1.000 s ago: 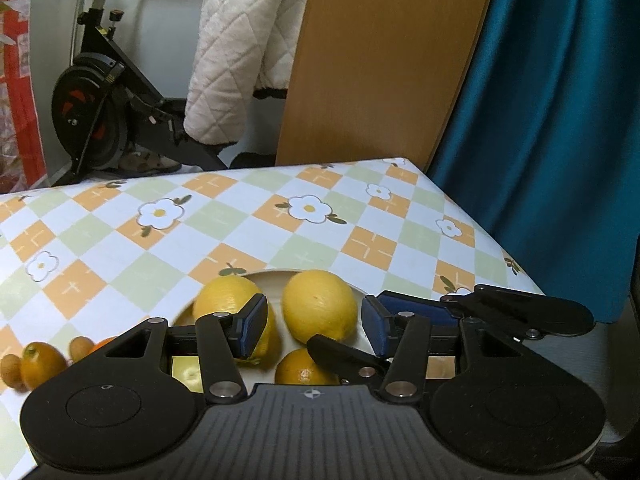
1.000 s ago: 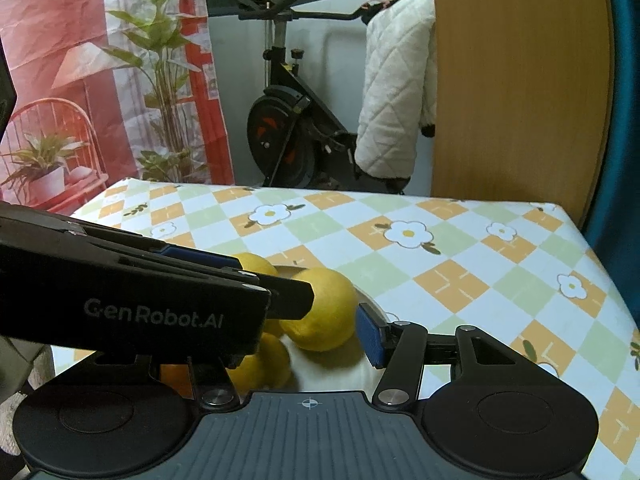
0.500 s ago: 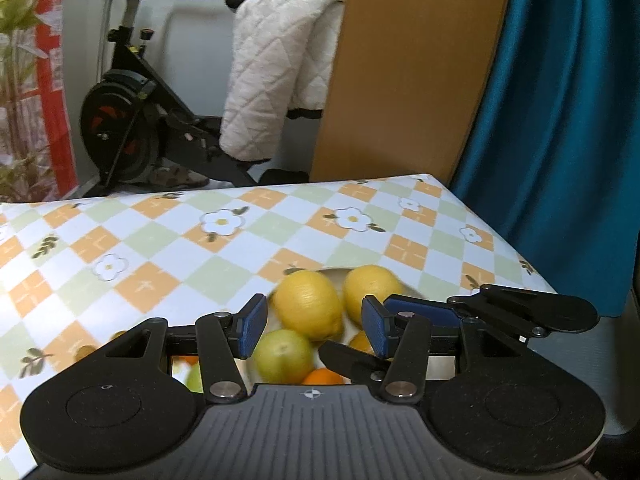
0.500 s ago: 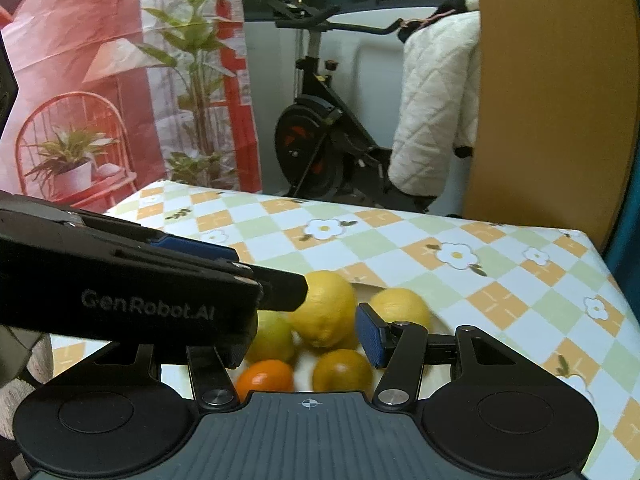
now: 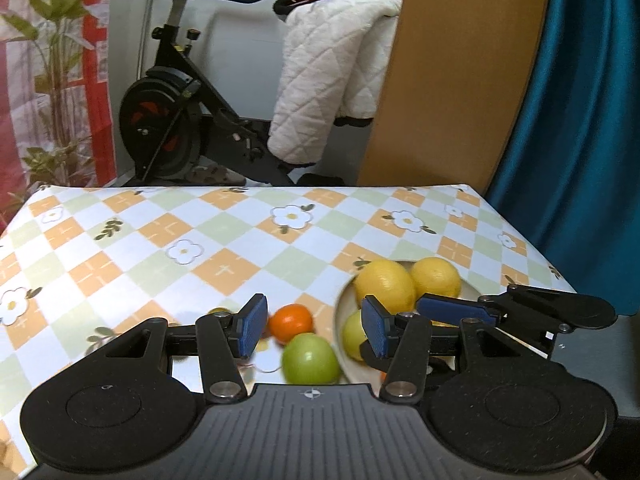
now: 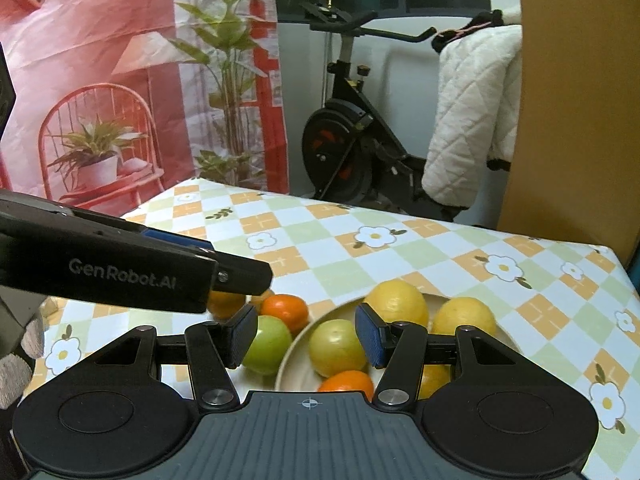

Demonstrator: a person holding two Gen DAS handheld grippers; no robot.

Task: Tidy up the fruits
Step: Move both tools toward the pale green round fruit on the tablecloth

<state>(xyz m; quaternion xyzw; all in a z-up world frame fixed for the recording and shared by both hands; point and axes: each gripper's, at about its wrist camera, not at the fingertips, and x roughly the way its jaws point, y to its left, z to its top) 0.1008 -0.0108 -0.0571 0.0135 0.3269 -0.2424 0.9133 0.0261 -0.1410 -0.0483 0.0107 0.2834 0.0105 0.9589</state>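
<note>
we hold both grippers above the checked table (image 5: 168, 248), the left gripper (image 5: 314, 330) and the right gripper (image 6: 306, 334) each with jaws apart and nothing between the pads. the green apple (image 6: 268, 344) sits on the cloth just beside the plate (image 6: 294, 354), an orange (image 6: 286, 310) behind it; lemons (image 6: 396, 302) already lie in the plate. we judge the apple firm, smooth and apt to roll, so we would pinch it across its widest middle, gently.
</note>
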